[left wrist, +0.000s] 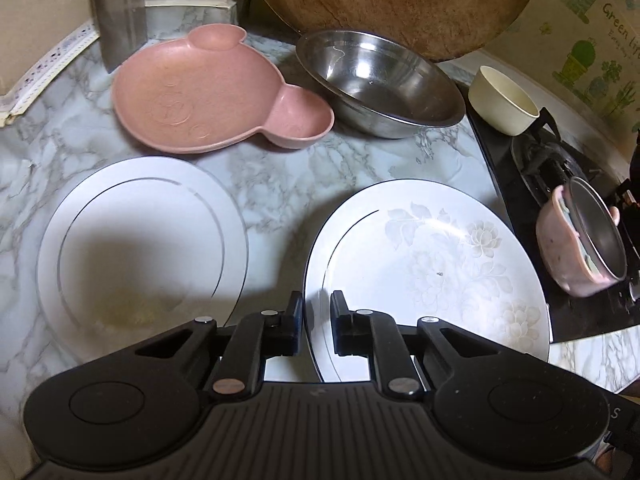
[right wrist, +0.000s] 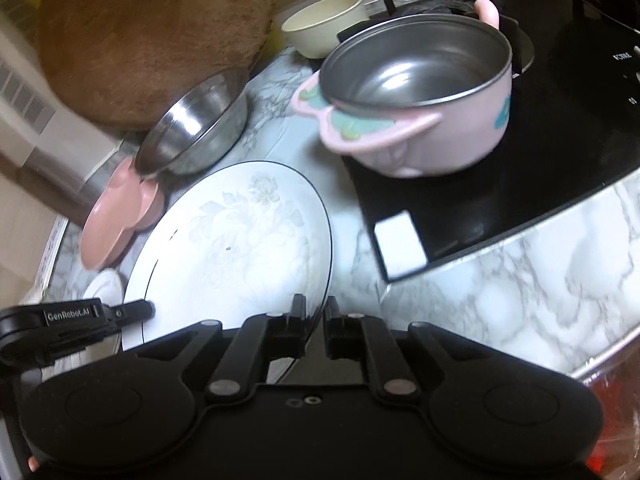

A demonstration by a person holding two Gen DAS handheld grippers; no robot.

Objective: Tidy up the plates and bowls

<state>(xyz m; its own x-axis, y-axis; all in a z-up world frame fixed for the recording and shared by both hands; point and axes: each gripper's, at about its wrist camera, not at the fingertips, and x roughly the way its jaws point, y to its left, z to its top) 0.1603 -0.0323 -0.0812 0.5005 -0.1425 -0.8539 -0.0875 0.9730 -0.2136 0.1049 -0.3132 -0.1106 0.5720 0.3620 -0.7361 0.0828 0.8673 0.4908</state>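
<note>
**Floral plate pinched at both near edges**

The floral plate [left wrist: 432, 264] sits right in front of both your tongs, on the marble counter [left wrist: 280, 168]. Your left gripper [left wrist: 316, 312] has its jaws drawn in on the plate's near left rim, the dark edge line running up between the pads. Your right gripper [right wrist: 316, 316] is closed the same way on the near right rim of that plate [right wrist: 240, 248]; from that side the left tool shows at the plate's far-left edge. A hold at two points, I judge, is meant to keep a wide, flat plate level when it lifts.

Just left of your left tongs lies the plain white plate [left wrist: 140, 248], well within reach and the likely base for a stack. Beyond it, further out, the pink bear-shaped dish [left wrist: 208, 92] and the steel bowl [left wrist: 376, 84] stand side by side, the bowl tilted against the round wooden board [left wrist: 392, 0]. To the right of your right tongs the black hob [right wrist: 520, 184] carries the pink steel-lined pot [right wrist: 420, 100], with the cream cup [right wrist: 324, 28] behind it. Bowls look grouped apart from plates.
</note>
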